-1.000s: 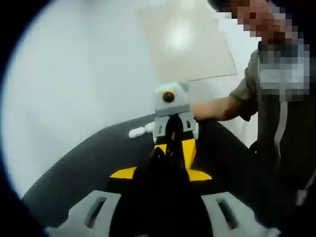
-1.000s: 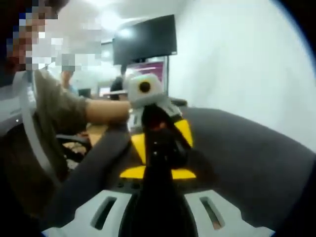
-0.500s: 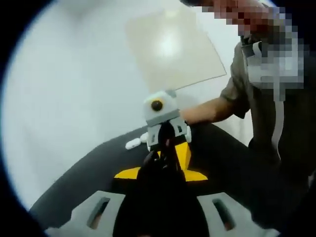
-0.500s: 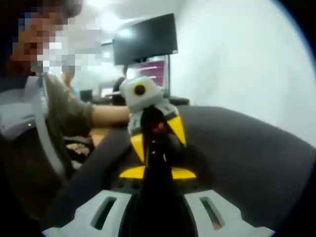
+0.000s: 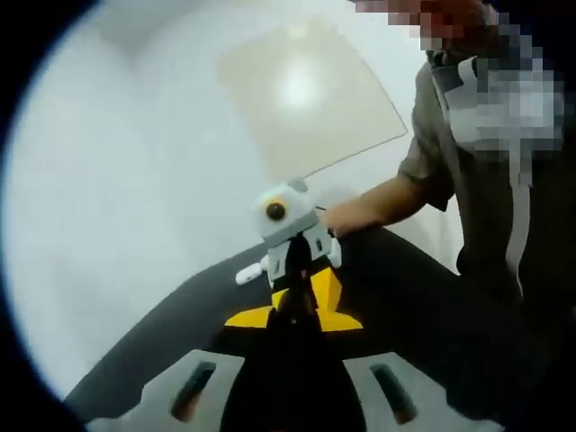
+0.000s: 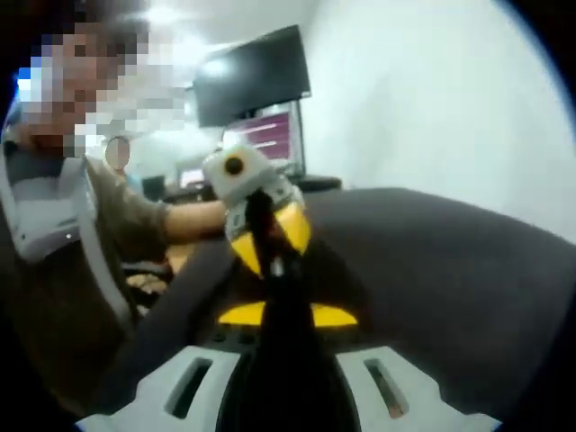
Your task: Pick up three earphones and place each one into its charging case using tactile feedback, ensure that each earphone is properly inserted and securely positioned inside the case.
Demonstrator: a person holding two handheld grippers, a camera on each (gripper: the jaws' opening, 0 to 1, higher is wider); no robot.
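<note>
Over the black table (image 6: pixel 432 261), beneath white walls and a dark monitor (image 6: pixel 252 74), both grippers' grip states are unclear.

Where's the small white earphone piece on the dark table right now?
In the left gripper view, the white earphone piece lies on the dark table, left of the other gripper's grey head, near the far edge.
</note>
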